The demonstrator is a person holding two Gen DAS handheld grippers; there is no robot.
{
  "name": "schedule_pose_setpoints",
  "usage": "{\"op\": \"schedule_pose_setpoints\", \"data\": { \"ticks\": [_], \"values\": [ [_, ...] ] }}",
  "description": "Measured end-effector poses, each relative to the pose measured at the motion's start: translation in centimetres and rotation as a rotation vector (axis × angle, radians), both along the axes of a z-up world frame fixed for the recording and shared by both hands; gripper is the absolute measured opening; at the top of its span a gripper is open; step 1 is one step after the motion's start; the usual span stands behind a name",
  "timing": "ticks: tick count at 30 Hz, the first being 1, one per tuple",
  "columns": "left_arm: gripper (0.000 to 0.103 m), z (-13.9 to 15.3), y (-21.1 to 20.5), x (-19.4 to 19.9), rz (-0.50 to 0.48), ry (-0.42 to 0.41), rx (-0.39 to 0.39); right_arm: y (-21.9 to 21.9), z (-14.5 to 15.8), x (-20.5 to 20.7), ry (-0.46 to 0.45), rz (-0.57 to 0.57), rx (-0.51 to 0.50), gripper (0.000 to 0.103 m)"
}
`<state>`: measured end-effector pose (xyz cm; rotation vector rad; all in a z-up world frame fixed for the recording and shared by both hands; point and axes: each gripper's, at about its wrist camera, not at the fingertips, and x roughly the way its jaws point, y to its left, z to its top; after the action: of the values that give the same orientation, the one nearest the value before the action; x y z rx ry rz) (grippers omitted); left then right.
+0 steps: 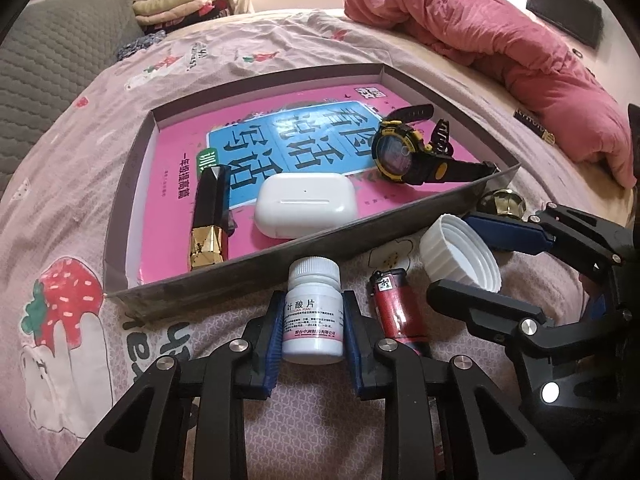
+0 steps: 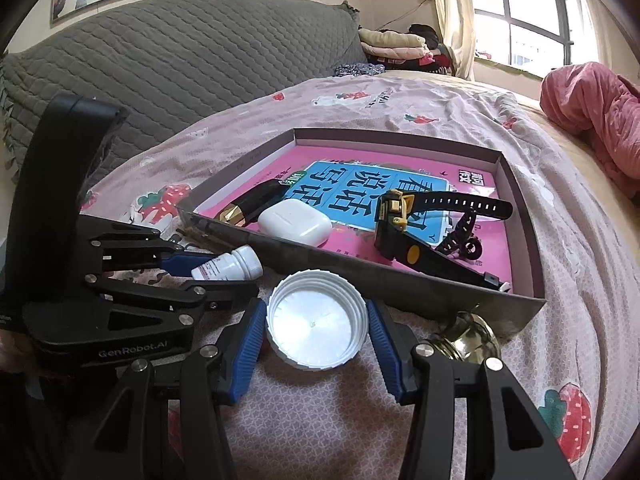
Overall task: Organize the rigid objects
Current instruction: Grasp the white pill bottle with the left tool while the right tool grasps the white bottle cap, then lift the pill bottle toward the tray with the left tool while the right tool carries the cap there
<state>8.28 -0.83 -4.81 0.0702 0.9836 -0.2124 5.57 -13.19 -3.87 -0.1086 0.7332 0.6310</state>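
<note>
A shallow grey box (image 1: 280, 252) lies on the bed with a pink book as its floor, also in the right wrist view (image 2: 400, 300). In it are a black-and-gold lipstick (image 1: 210, 220), a white earbud case (image 1: 306, 208) and a black-and-yellow watch (image 1: 404, 152). My left gripper (image 1: 314, 302) is shut on a white pill bottle (image 1: 314, 312) in front of the box. My right gripper (image 2: 316, 312) is shut on a white screw cap (image 2: 316, 320), open side up. A red lighter (image 1: 396, 308) lies between them on the sheet.
A gold-and-glass knob (image 2: 468, 336) lies by the box's near corner, beside my right fingers. A pink quilt (image 1: 500, 48) is heaped at the far right of the bed. A grey padded headboard (image 2: 180, 60) stands at the left, with folded clothes (image 2: 396, 46) by the window.
</note>
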Motion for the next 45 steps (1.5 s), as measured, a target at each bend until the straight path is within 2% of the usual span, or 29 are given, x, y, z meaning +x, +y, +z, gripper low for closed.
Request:
{"op": "schedule_pose_setpoints", "data": {
  "ticks": [8, 16, 29, 45],
  "values": [
    [0.027, 0.7, 1.4, -0.2, 0.056, -0.011, -0.064, -0.6, 0.5, -0.2, -0.005, -0.016, 0.014, 0.052],
    [0.027, 1.5, 1.7, -0.6, 0.071, -0.037, -0.065, -0.8, 0.9, -0.4, -0.014, -0.023, 0.011, 0.052],
    [0.027, 3.1, 3.4, -1.2, 0.118, -0.073, -0.115, -1.1, 1.7, -1.0, -0.034, -0.040, 0.013, 0.052],
    [0.027, 4.8, 2.9, -2.0, 0.136, -0.114, -0.092, -2.1, 3.2, -0.9, -0.078, -0.076, 0.044, 0.052]
  ]
}}
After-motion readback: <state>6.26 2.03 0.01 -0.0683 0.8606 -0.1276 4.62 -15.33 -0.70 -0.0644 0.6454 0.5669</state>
